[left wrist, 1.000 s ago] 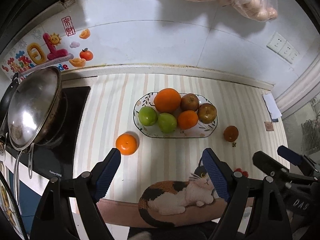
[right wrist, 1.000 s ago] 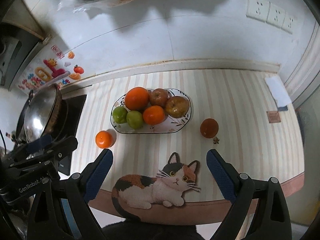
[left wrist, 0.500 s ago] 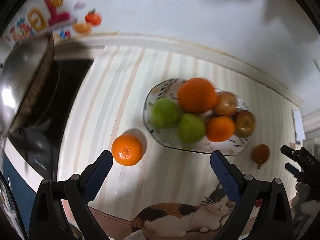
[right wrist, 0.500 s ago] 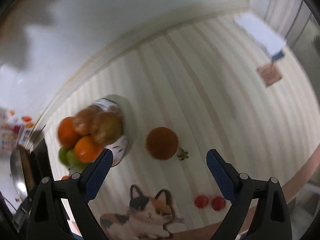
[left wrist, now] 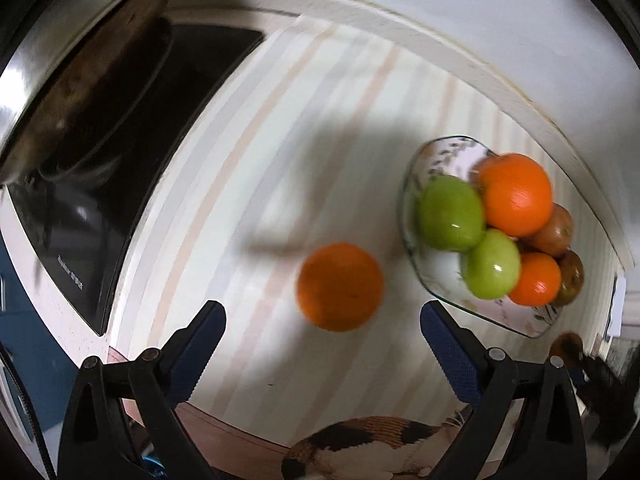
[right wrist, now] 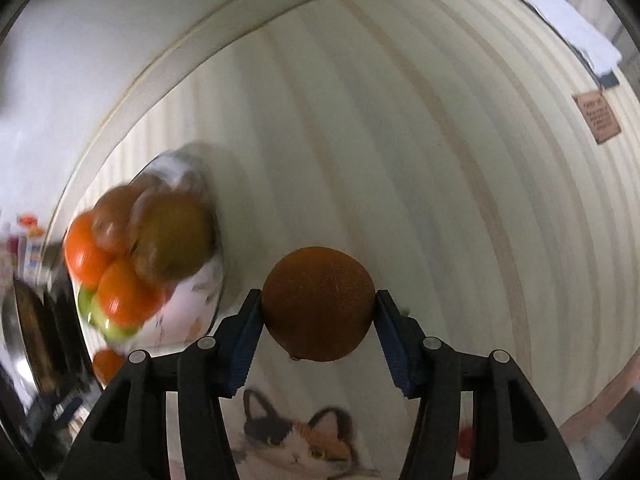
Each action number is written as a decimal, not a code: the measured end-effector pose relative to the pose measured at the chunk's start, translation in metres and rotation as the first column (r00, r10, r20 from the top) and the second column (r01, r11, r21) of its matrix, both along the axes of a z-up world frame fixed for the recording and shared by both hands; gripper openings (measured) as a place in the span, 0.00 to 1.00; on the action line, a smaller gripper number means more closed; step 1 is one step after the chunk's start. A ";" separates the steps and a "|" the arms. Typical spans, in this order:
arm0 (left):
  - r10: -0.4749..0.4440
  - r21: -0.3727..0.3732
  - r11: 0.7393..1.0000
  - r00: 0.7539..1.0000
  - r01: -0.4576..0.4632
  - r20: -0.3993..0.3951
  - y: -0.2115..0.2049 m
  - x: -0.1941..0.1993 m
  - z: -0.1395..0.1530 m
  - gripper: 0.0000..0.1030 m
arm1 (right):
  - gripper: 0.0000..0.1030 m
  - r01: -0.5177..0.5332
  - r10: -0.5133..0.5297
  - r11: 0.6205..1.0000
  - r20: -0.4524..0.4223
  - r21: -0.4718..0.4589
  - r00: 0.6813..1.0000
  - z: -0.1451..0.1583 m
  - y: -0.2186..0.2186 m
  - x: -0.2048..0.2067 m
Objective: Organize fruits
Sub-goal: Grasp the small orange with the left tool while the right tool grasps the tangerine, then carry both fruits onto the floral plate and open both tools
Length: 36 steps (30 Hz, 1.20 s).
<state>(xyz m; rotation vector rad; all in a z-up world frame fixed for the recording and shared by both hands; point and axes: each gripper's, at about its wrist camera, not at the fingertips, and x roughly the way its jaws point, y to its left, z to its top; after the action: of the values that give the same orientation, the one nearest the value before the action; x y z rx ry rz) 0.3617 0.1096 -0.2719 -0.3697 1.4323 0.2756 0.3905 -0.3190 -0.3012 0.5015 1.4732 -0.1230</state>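
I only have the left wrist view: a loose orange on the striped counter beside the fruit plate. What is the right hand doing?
Observer: The right tongs have just been closing, and a brownish fruit sits between them with both pads against its sides.
Operator: Anything else loose near it?
Observer: A small red item lies near the counter's front edge, right of the cat picture.

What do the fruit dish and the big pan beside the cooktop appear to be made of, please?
Fruit dish: probably glazed ceramic or glass, since its thin, glossy rim carries a printed leaf pattern. Pan: bare metal, likely stainless steel, with a shiny grey outside showing bright reflections.
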 end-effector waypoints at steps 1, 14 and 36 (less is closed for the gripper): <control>0.001 -0.002 1.000 1.000 -0.001 -0.006 0.002 0.001 -0.003 0.97 | 0.56 -0.024 0.024 1.000 0.007 -0.003 1.000 0.004 0.007 -0.003; -0.092 -0.060 0.994 0.993 0.087 -0.079 -0.012 0.037 -0.061 0.67 | 0.56 -0.220 0.222 0.972 -0.027 0.081 0.975 -0.005 0.099 -0.041; -0.222 -0.100 0.967 0.967 0.235 0.125 -0.070 0.050 0.030 0.58 | 0.56 -0.221 0.218 0.975 0.094 0.025 0.971 0.031 0.100 -0.012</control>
<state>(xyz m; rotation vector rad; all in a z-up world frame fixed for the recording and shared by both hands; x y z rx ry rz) 0.4119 0.0397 -0.2417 -0.3042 1.3684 -0.0152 0.3785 -0.2190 -0.2707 0.3646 1.4332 0.0996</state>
